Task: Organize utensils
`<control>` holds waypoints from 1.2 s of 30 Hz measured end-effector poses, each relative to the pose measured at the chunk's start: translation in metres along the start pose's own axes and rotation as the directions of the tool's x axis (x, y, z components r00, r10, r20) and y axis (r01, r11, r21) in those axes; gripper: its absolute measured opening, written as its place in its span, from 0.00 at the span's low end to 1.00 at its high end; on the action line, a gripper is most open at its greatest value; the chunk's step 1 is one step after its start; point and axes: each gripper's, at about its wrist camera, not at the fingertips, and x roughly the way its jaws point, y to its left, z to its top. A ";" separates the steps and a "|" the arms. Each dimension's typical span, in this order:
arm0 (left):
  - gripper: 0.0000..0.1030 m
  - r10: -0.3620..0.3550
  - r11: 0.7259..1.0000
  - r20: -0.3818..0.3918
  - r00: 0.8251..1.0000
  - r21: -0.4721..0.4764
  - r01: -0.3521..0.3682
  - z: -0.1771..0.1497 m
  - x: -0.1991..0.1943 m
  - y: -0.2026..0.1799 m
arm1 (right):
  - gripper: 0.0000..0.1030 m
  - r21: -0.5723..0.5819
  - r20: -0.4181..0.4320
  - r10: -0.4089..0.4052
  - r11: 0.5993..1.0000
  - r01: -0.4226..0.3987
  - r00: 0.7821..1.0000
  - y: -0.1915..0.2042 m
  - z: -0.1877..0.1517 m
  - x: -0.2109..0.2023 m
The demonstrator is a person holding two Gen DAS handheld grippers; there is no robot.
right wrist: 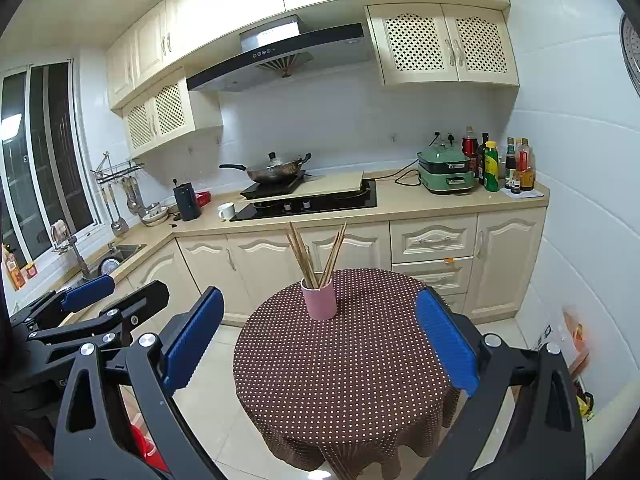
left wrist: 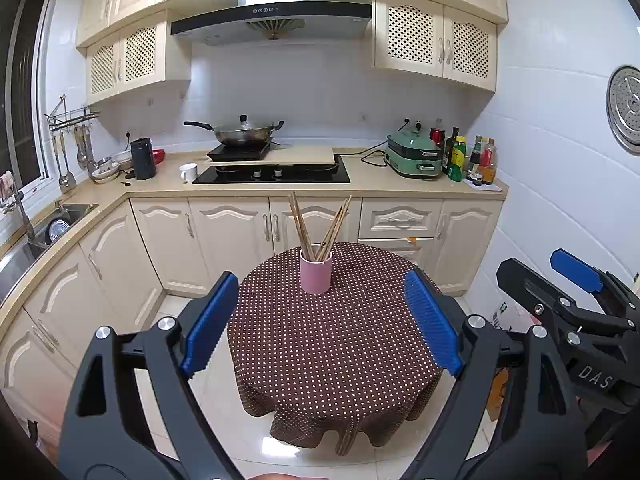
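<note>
Pink cup point(left wrist: 316, 274) of chopsticks point(left wrist: 320, 226) stands alone on table point(left wrist: 332, 344). Left gripper point(left wrist: 320, 320), right gripper point(right wrist: 320, 342): fingers apart, short of cup, path unobstructed.

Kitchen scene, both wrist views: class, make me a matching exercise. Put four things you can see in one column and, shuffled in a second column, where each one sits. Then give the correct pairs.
Things
1. chopsticks
2. pink cup
3. wok
4. white mug

Places
A. on the black cooker at the back of the counter
B. on the dotted tablecloth of the round table
C. on the counter, left of the black hob
D. standing in the cup

Pairs: 1-D, 2-B, 3-A, 4-C
</note>
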 end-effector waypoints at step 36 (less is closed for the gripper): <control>0.81 -0.011 1.000 -0.001 1.000 0.000 0.011 -0.009 0.006 -0.008 | 0.91 0.005 -0.048 0.012 1.000 -0.012 0.999 -0.004 -0.006 0.006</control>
